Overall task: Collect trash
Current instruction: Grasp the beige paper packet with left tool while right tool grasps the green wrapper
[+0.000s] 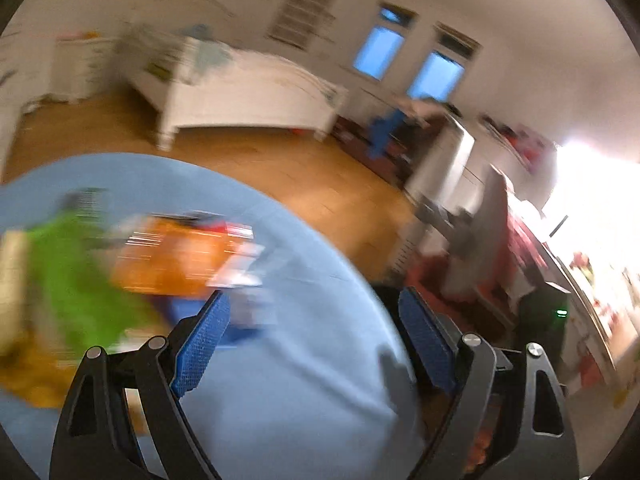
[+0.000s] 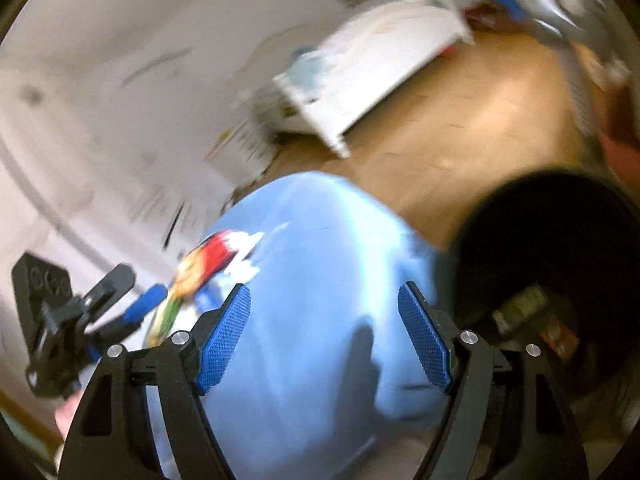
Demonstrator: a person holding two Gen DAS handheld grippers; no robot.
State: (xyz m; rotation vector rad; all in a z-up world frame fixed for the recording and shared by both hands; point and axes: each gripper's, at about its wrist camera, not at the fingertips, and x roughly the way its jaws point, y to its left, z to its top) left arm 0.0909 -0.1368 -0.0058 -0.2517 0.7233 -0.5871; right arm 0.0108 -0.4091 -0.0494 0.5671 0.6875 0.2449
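Crinkly foil snack wrappers [image 1: 180,256] lie on the blue tablecloth [image 1: 304,360], left of both empty, spread grippers [image 1: 316,320] [image 2: 324,312]. Judged light, slippery; pinch a flat edge. Black bin [image 2: 560,260] stands right.

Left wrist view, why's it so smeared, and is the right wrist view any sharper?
Left wrist view: motion blur smears the wrappers on the blue cloth; glare whites out the right edge. Right wrist view: equally smeared; only the right gripper is sharp, bin interior dark.
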